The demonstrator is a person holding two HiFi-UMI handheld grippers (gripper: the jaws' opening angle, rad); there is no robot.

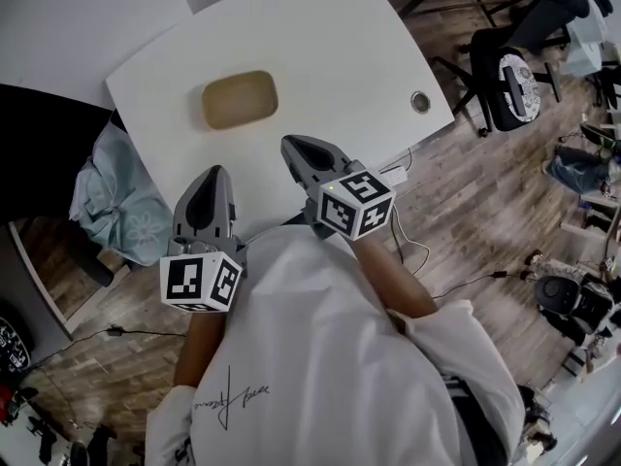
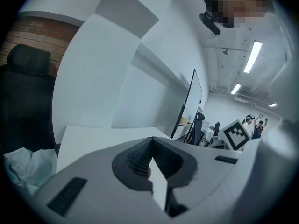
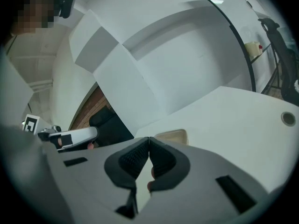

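- The left gripper (image 2: 152,138) is hovering over the near edge of the white bench (image 1: 330,47), with its jaws pressing together on nothing. Meeting anything this way, it would likely be shoving rather than gripping.
- The right gripper (image 3: 149,138) is sitting just as tightly closed and empty (its ribbed pads are touching at the tips), and it is pointing toward the tan tray (image 1: 240,99).
- The tray is lying flat and alone on the bench beyond both grippers, touching neither, with the right one nearer. It is looking shallow and smooth, so a one-sided nudge could be sending it sliding across the slick top toward the far edge.
- Its rim is showing low. Jaws coming in too flat might be skating over it, and jaws coming in too steep might be tipping the near side up.
- A crumpled pale-blue cloth (image 1: 121,212) is lying just left of the left gripper, off the bench, and a wide swing that way could be snagging it.
- The cable hole (image 1: 420,101) is sitting well apart to the right, posing little trouble.
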